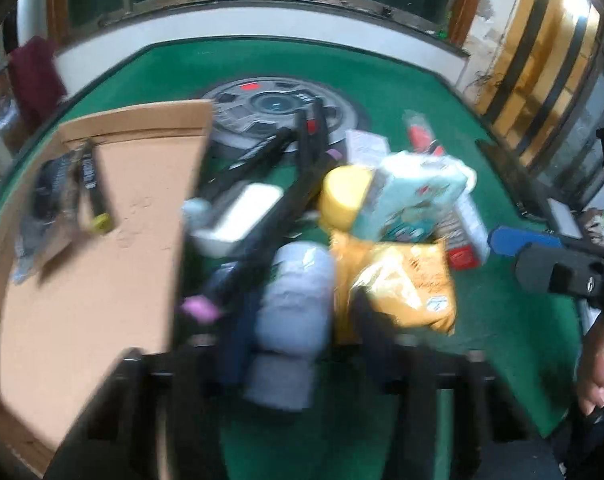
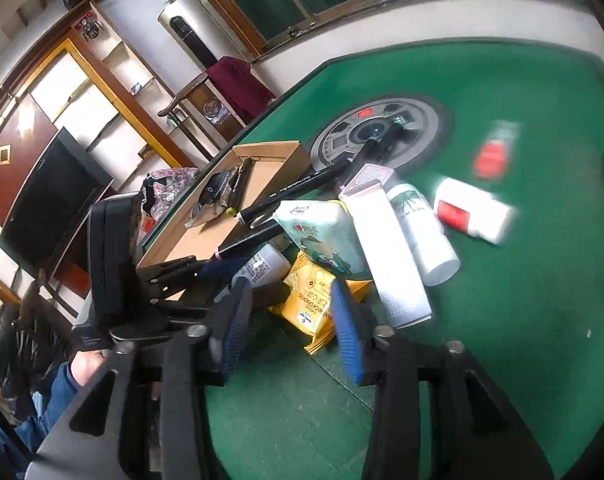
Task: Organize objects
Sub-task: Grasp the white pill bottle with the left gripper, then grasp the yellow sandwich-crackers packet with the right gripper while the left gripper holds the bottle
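Gripping white bottle [image 1: 290, 312] lengthwise between left gripper [image 1: 302, 344] fingers, right gripper [image 2: 290, 316] fingers apart.

Your pile sits on the green table, all placed here against the open cardboard box [image 2: 238, 196]. Yellow snack bag [image 2: 315, 308] lies flat just right of the box's near corner. Pale blue pouch [image 2: 321, 236] leans over it. Tall white carton [image 2: 389, 256] lies beyond the pouch. White spray can [image 2: 423, 236] lies on its side past the carton. Black pens [image 2: 298, 188] cross the box's right wall.
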Available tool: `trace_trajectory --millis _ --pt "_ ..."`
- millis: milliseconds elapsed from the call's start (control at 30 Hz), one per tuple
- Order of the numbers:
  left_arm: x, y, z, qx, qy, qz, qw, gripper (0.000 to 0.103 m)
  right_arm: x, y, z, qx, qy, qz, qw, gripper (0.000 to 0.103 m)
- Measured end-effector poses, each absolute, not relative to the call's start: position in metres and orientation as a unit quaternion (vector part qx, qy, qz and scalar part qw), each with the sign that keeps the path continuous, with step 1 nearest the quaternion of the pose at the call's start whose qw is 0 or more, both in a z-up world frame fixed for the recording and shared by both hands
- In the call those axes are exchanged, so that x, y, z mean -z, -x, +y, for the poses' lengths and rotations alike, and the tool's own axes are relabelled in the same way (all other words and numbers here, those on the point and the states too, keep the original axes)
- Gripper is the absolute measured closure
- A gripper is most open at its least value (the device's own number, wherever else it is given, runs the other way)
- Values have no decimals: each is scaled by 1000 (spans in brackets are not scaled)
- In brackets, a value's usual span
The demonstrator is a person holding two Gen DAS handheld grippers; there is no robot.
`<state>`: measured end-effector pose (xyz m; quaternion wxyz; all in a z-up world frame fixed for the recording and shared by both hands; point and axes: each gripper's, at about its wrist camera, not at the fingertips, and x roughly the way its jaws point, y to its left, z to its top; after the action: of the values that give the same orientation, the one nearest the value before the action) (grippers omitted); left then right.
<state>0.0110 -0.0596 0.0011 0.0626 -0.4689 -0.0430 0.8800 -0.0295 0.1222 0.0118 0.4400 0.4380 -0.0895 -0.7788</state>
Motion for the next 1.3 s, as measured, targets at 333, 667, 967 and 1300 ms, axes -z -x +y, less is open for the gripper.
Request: trace_trajectory --millis 333,667,967,1300 --pt "-2 -57 -65 -877 474 -57 61 74 -6 37 89 771 -434 -48 464 57" --pt "-2 -60 -58 -875 482 -33 43 74 10 25 57 746 -435 76 498 55" --pt "2 -51 -45 -874 485 16 18 72 23 -2 44 762 -403 204 464 55" --pt "-2 -59 -51 -889 458 -16 6 73 23 -4 59 773 -423 201 429 61"
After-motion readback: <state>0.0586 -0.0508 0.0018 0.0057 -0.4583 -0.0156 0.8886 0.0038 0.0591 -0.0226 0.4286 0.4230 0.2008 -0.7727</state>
